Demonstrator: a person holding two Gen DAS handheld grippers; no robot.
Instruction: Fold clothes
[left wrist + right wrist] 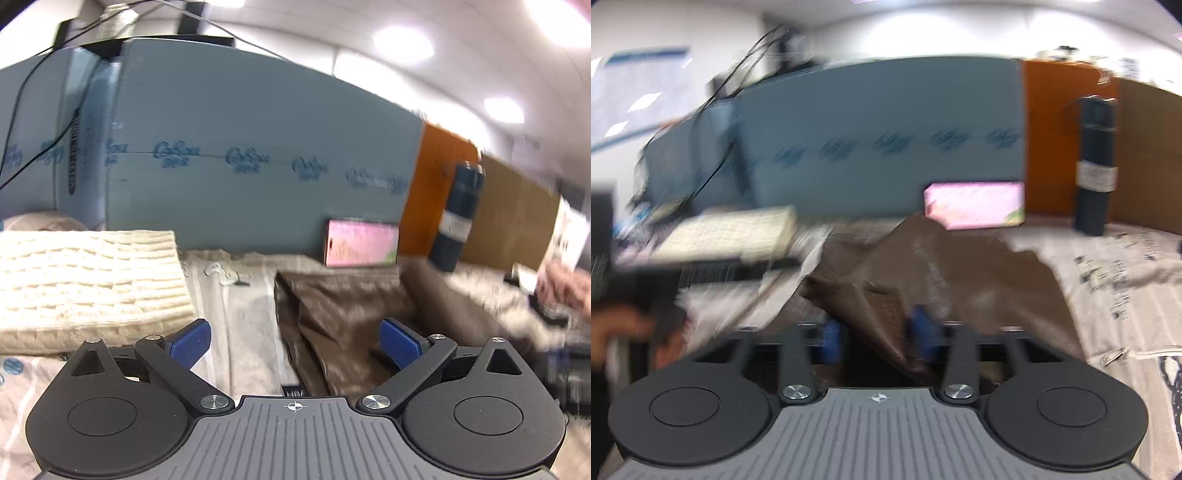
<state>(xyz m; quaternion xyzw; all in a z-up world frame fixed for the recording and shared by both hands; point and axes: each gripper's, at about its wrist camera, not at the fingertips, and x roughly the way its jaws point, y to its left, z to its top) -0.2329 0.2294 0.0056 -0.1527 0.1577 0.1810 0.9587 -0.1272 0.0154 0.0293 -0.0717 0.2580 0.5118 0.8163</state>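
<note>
A brown garment lies crumpled on the patterned cloth-covered table. My left gripper is open, its blue pads apart, just above the garment's near left edge and holding nothing. In the right wrist view the brown garment is lifted into a peak. My right gripper has its blue pads close together on a fold of the brown garment; the view is blurred.
A folded cream knit sweater lies at the left, also in the right wrist view. A blue foam board stands behind. A pink phone screen and a dark bottle stand at the back right.
</note>
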